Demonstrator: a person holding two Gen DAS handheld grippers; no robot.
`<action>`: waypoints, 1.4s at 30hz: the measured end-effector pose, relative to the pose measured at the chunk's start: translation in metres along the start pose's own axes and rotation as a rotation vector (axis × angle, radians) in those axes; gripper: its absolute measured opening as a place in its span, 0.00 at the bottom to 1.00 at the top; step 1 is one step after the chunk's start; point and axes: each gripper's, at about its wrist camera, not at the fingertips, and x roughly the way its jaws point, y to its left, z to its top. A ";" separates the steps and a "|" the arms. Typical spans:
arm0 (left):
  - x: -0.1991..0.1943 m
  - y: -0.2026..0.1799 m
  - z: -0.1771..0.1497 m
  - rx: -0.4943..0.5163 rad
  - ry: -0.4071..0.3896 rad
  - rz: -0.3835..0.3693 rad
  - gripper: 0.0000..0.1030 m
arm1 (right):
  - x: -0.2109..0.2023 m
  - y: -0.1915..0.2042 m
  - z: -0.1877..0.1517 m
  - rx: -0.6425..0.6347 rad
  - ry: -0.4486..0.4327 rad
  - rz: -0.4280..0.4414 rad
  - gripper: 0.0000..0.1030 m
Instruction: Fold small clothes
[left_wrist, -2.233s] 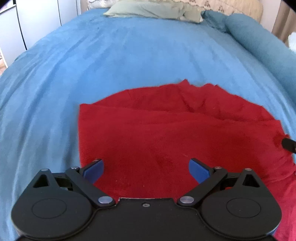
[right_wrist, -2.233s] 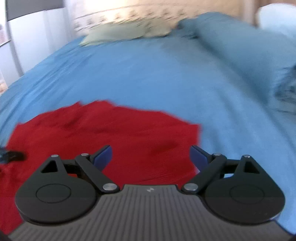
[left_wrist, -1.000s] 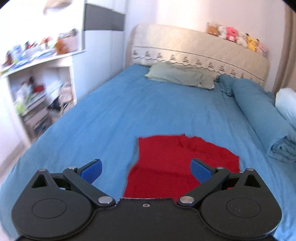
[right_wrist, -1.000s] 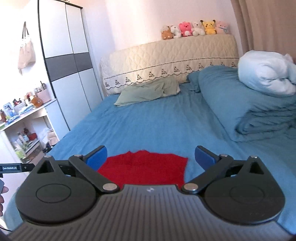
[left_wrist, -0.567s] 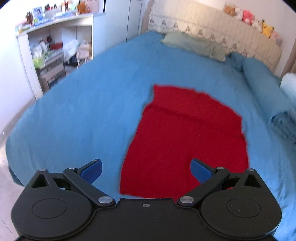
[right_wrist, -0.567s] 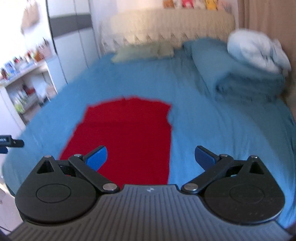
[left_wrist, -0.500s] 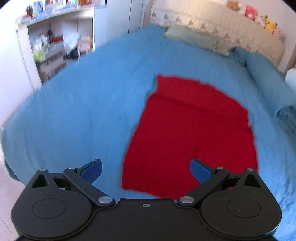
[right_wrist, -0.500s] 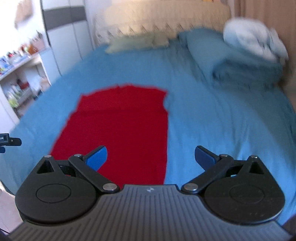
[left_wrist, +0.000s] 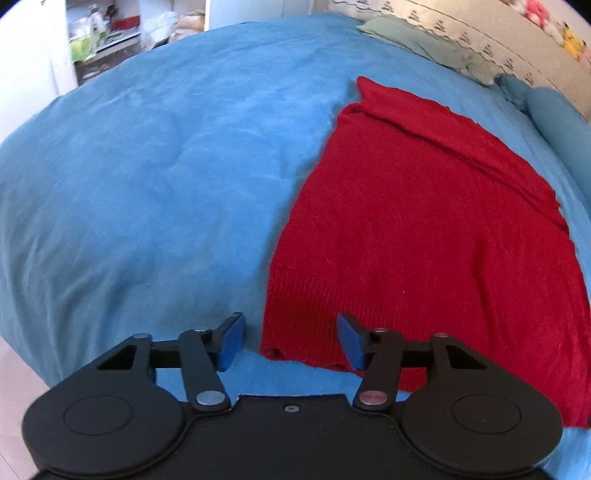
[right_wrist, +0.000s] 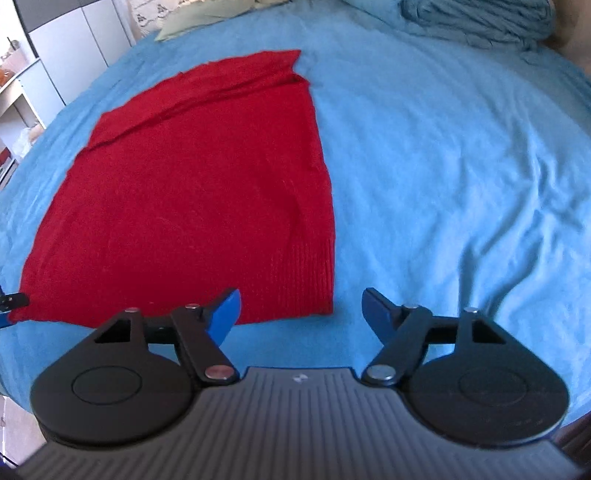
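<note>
The bed (left_wrist: 147, 166), covered in a blue sheet, filled both views, and every place here is told from the red knit garment (left_wrist: 424, 229) that lay flat on it. Wide bare sheet lay open on either side of the garment: a broad stretch beyond its left edge ran to the bed's rounded corner and the pale floor below, and another broad stretch beyond its right edge reached a heap of folded blue bedding (right_wrist: 480, 22) at the far right. Past the garment's far end, where a fold had doubled the cloth over itself, lay a pale green pillow (left_wrist: 410, 37) against a quilted cream headboard (left_wrist: 517, 48). White shelving (left_wrist: 103, 33) with clutter stood far off beyond the left edge. The ribbed hem made the garment's near edge, running straight across close to the near side of the bed. The left tool (left_wrist: 291, 341) hung over the hem's left corner with its jaws about half apart and closing; the corner showed between the blue pads (left_wrist: 231, 343), which did not yet press the cloth. The right tool (right_wrist: 301, 314) hung over the hem's right corner, its jaws wider and also closing, the corner between them but nothing gripped.
</note>
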 end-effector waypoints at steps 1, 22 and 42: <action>0.001 0.000 0.000 0.009 0.004 0.001 0.45 | 0.004 0.000 0.001 -0.001 0.005 -0.006 0.85; -0.019 -0.012 0.037 0.075 0.033 -0.018 0.04 | 0.010 0.002 0.045 0.015 0.068 0.039 0.20; 0.030 -0.099 0.319 0.032 -0.271 -0.180 0.04 | 0.032 0.035 0.338 0.250 -0.205 0.246 0.19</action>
